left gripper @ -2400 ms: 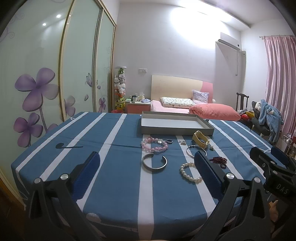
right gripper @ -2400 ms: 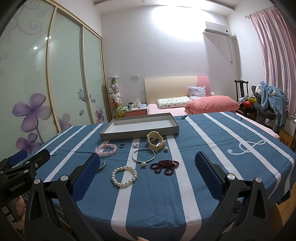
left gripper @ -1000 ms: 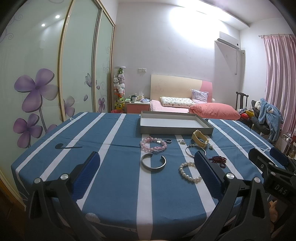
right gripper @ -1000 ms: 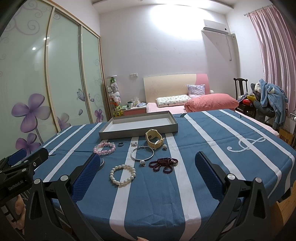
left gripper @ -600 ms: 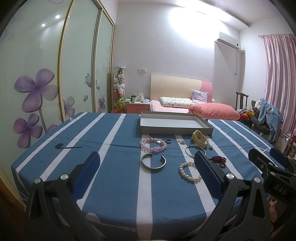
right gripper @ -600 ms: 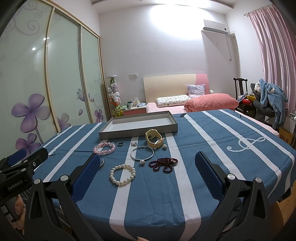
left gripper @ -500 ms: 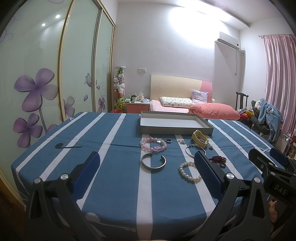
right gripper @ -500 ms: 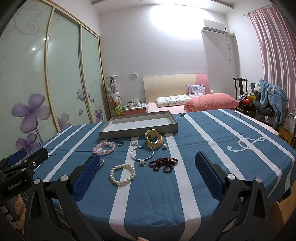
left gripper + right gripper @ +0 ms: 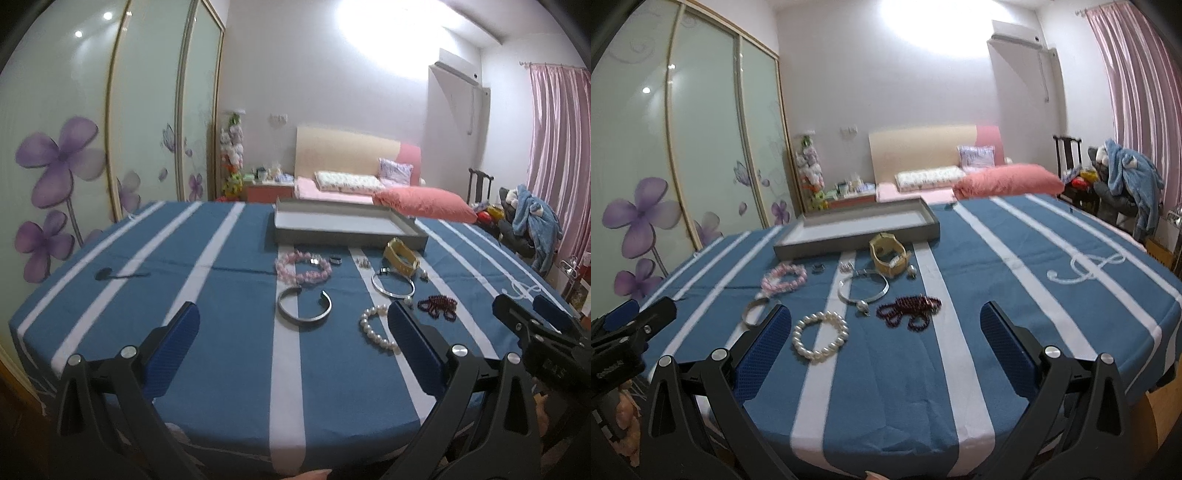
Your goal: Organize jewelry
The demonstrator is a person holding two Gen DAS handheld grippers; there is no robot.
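Note:
Jewelry lies on a blue, white-striped tablecloth [image 9: 207, 332] in front of a shallow grey tray [image 9: 343, 238] [image 9: 849, 242]. There is a pink bead bracelet [image 9: 303, 266] [image 9: 783, 278], an open silver cuff [image 9: 304, 304] [image 9: 755, 312], a thin silver bangle [image 9: 392, 286] [image 9: 863, 288], a pearl bracelet [image 9: 376, 329] [image 9: 820, 336], dark red beads [image 9: 437, 305] [image 9: 909, 308], a yellow watch [image 9: 400, 257] [image 9: 889, 254] and small rings [image 9: 335, 260]. My left gripper [image 9: 291, 343] and right gripper [image 9: 884, 338] both hover open over the near edge, holding nothing.
A bed with pink pillows [image 9: 424, 205] stands behind the table. Sliding wardrobe doors with purple flowers [image 9: 59, 162] fill the left side. A chair piled with blue clothing [image 9: 1123, 184] is at the right. The other gripper shows at each view's side edge [image 9: 535, 332] [image 9: 624, 332].
The right wrist view has swung and tilted, so the jewelry sits further left and nearer. The left view has barely shifted. No jewelry has moved.

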